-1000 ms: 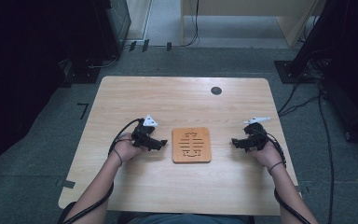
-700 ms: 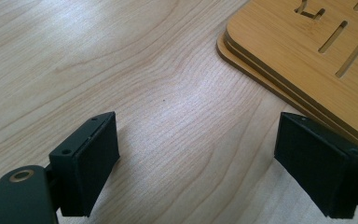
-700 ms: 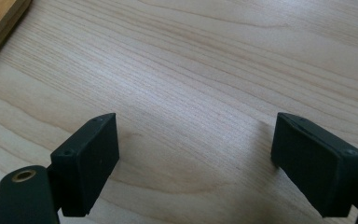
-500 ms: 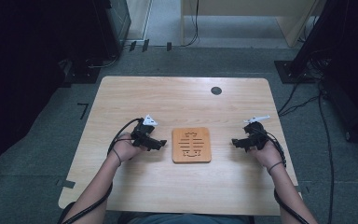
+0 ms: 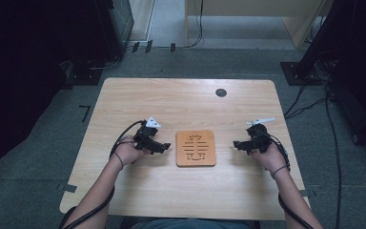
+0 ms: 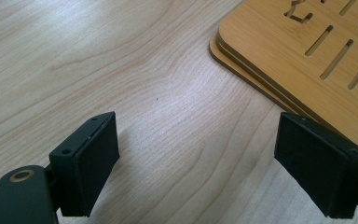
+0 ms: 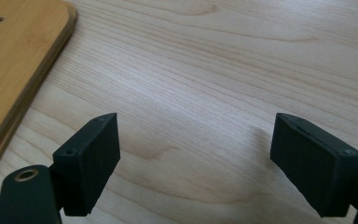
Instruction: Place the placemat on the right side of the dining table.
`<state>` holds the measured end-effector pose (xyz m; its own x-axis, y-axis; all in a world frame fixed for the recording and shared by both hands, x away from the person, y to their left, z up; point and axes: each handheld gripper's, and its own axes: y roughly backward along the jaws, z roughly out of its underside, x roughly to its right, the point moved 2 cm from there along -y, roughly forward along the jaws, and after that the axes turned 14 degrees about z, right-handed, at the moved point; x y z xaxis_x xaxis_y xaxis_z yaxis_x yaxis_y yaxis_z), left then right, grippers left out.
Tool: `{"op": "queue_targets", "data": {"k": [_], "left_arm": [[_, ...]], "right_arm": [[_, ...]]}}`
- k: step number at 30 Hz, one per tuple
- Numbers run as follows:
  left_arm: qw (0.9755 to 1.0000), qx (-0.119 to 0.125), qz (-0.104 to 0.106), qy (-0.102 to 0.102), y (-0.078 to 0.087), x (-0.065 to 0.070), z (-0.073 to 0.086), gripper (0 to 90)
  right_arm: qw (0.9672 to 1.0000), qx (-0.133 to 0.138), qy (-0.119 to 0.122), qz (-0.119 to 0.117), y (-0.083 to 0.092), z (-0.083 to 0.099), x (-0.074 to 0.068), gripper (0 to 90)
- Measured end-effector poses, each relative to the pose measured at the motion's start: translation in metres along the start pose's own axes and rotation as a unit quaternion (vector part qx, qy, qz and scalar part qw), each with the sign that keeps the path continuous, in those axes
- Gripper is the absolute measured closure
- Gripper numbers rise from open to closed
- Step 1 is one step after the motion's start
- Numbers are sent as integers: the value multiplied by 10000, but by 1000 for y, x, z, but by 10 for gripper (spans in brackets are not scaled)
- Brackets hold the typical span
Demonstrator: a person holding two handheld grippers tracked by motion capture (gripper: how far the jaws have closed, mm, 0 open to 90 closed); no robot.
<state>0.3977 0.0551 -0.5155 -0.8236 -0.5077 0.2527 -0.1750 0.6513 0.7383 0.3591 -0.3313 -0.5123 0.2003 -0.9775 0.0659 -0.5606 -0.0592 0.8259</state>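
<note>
A square bamboo-coloured wooden trivet with cut-out slots (image 5: 196,148) lies flat near the middle of the pale wood-grain worktop (image 5: 186,102). The left tool (image 5: 165,147) sits just beside its left edge, jaws spread over bare wood. The right tool (image 5: 237,144) rests near its right edge, jaws likewise spread and empty.

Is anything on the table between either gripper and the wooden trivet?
Nothing visible. Only bare table lies between the left gripper and the wooden trivet, and between the right gripper and it. Both grippers' jaws stand open and empty.
</note>
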Motion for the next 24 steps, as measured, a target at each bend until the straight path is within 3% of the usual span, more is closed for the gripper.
{"op": "queue_targets", "data": {"k": [8, 11, 24], "left_arm": [[10000, 39, 1, -52, 1, 1, -1, 131], [10000, 38, -15, -4, 0, 0, 0, 131], [9999, 27, 68, -90, 1, 3, -1, 131]], "right_arm": [[10000, -15, 79, -51, 0, -1, -7, 169], [9999, -30, 45, -88, 1, -2, -8, 212], [9998, 77, 119, -163, 2, -6, -20, 198]]}}
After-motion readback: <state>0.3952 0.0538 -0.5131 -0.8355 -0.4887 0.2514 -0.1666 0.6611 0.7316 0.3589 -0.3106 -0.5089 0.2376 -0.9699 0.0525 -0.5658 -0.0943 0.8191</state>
